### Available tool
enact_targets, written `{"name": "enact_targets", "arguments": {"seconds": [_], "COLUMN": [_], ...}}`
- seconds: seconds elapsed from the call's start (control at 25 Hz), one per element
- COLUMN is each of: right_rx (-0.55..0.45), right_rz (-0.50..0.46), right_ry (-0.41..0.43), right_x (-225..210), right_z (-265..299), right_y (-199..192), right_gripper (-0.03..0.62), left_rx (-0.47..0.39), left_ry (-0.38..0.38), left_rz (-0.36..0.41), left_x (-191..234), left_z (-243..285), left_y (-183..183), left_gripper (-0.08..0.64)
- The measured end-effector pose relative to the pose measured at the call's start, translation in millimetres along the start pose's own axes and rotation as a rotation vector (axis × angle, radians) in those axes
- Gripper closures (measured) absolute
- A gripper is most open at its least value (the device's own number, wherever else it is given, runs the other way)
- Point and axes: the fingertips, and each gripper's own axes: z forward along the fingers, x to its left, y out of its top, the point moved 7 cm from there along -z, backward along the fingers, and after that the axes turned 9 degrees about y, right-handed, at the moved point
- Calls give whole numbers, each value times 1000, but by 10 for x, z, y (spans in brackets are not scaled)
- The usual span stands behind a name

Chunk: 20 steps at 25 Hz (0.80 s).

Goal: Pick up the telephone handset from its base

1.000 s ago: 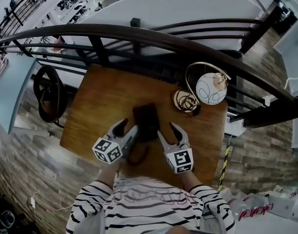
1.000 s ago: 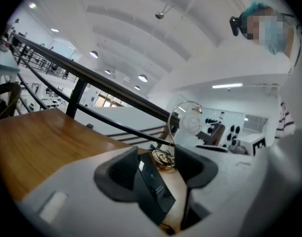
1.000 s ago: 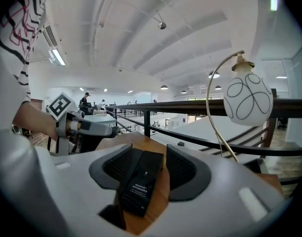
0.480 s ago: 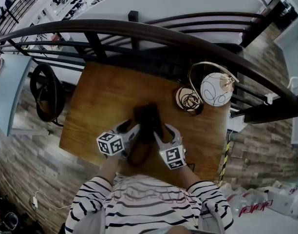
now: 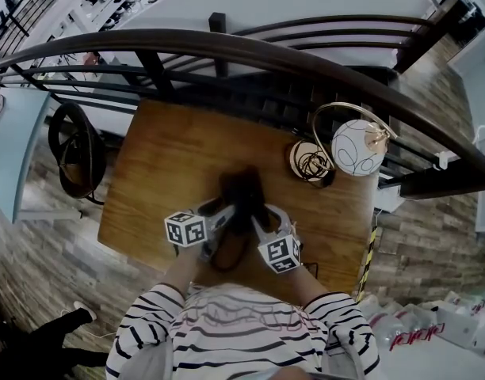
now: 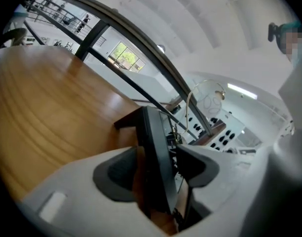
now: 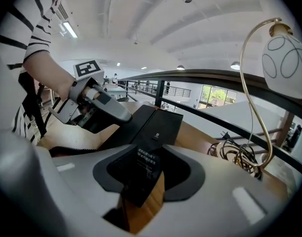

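The dark telephone (image 5: 242,198) lies on the wooden table (image 5: 167,161), its coiled cord (image 5: 227,253) trailing toward me. My left gripper (image 5: 220,214) is at its left side. Its jaws have just been opening, and in the left gripper view they straddle a black slab-like edge of the phone (image 6: 156,157) with gaps at both pads, so the left gripper (image 6: 158,166) is open. My right gripper (image 5: 263,215) is at the phone's right side. Its jaws have just been closing around the near black corner (image 7: 143,174), and the right gripper (image 7: 150,176) still looks open.
A lamp with a white globe (image 5: 356,146) and a round base with coiled wire (image 5: 309,163) stand at the table's back right. A dark curved railing (image 5: 227,47) runs behind the table. A dark round object (image 5: 72,153) sits off the left edge.
Both grippers have dropped and drawn in against the phone's two sides. The right jaws have narrowed around the phone's corner.
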Motion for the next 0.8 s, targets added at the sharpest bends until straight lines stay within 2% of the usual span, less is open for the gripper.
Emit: {"name": "enact_targets", "arguments": {"seconds": [0.28,0.44,0.6,0.8], "right_rx": [34,19,12,6], "right_rz": [-14,-30,-40,-36], "right_ry": [21,18,13,16], "right_x": [-14,-1,12,1], "right_z": [60,63,62,63], "right_y": [-117,-130,-138,-141], "right_gripper": [460,459,459,459], "left_rx": [30,39,41,41], "left_ry": [-29,-47,-48,-86], "left_rz": [-25,-25,-39,-94], "left_x": [-2,-17,-10,-5], "left_z": [117,135,127,117], "left_y": [-66,-87,-95,-81], "left_gripper": [339,436,449,472]}}
